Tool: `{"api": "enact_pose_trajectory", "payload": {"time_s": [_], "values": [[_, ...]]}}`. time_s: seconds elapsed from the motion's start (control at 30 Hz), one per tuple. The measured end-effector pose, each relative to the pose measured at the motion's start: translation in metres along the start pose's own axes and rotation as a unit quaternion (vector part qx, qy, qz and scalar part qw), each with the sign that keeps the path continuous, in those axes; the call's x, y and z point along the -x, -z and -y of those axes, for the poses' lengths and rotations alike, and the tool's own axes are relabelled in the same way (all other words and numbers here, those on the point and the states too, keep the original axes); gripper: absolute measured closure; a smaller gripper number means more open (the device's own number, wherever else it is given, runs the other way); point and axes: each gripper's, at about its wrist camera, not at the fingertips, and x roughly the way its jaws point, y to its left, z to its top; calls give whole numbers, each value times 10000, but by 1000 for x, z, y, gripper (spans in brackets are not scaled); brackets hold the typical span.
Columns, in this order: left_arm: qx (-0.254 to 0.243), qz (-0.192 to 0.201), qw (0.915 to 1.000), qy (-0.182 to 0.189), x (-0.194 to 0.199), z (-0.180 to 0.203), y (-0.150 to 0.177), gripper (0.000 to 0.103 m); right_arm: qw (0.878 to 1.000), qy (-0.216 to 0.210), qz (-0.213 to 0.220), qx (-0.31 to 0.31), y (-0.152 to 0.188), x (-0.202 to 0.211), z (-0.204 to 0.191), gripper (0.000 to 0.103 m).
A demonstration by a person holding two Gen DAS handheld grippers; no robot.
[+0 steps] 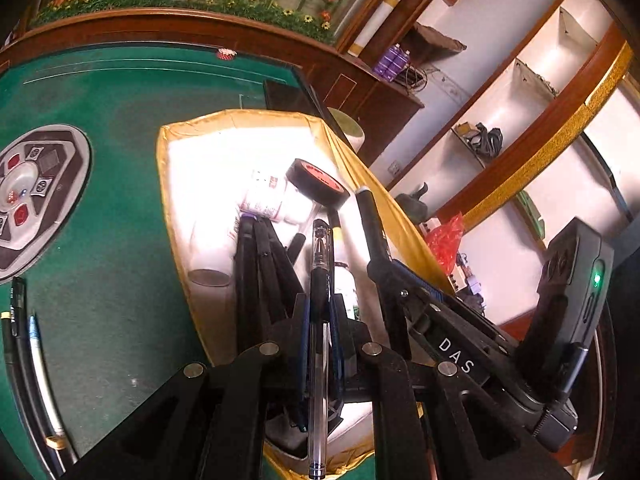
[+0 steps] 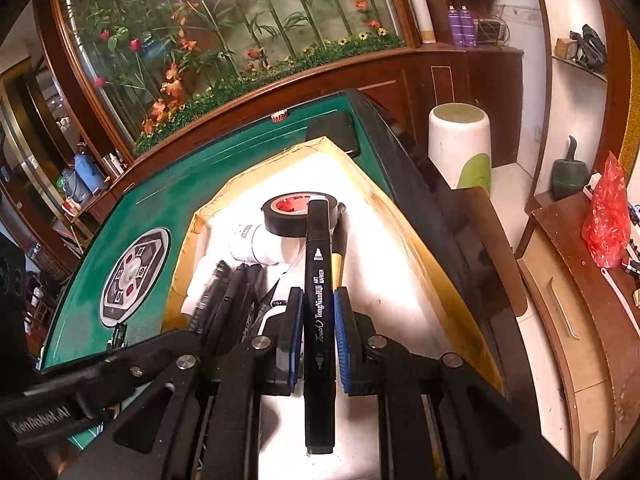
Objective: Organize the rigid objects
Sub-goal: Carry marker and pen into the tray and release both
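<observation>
A white box with gold lining (image 1: 180, 168) (image 2: 400, 216) sits on the green table. In it lie a black tape roll (image 1: 318, 184) (image 2: 298, 214), a white bottle (image 1: 276, 202) (image 2: 262, 246) and several black pens (image 1: 260, 264) (image 2: 230, 296). My left gripper (image 1: 320, 316) is shut on a clear gel pen (image 1: 319, 320) and holds it over the box. My right gripper (image 2: 319, 316) is shut on a black art marker (image 2: 319, 304) over the box; it also shows in the left wrist view (image 1: 374, 232).
Several pens (image 1: 24, 344) lie on the green felt table (image 1: 112, 240) at the left. A grey dice panel (image 1: 32, 196) (image 2: 134, 274) is set in the table's middle. A white stool (image 2: 460, 144) and wooden shelves (image 2: 580, 300) stand to the right.
</observation>
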Motion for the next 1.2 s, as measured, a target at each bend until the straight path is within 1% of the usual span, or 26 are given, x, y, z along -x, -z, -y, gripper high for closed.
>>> {"api": "enact_pose_trajectory", "payload": {"time_s": [0.3, 0.67, 0.87, 0.93, 0.97, 1.0, 1.07, 1.2], "values": [[-100, -77, 9999, 11, -12, 14, 7, 95, 10000, 14, -75, -8, 1, -1, -1, 89], [-96, 19, 9999, 40, -10, 10, 10, 94, 10000, -19, -70, -37, 2, -3, -3, 89], [10, 31, 9999, 129, -6, 4, 12, 94, 10000, -24, -40, -83, 2, -2, -2, 88], [15, 43, 9999, 146, -3, 3, 13, 94, 9999, -23, 35, -110, 2, 1, -2, 88], [18, 57, 9999, 149, -2, 3, 13, 91, 9999, -16, 61, -112, 2, 3, -1, 88], [15, 73, 9999, 139, 1, 4, 14, 86, 9999, -12, 80, -122, 1, 4, -1, 88], [12, 99, 9999, 123, 6, 5, 14, 81, 9997, -78, 146, -155, 0, 7, 0, 88], [-119, 249, 9995, 153, 32, 6, 23, 81, 9981, -223, 574, -19, -1, 23, -8, 88]]}}
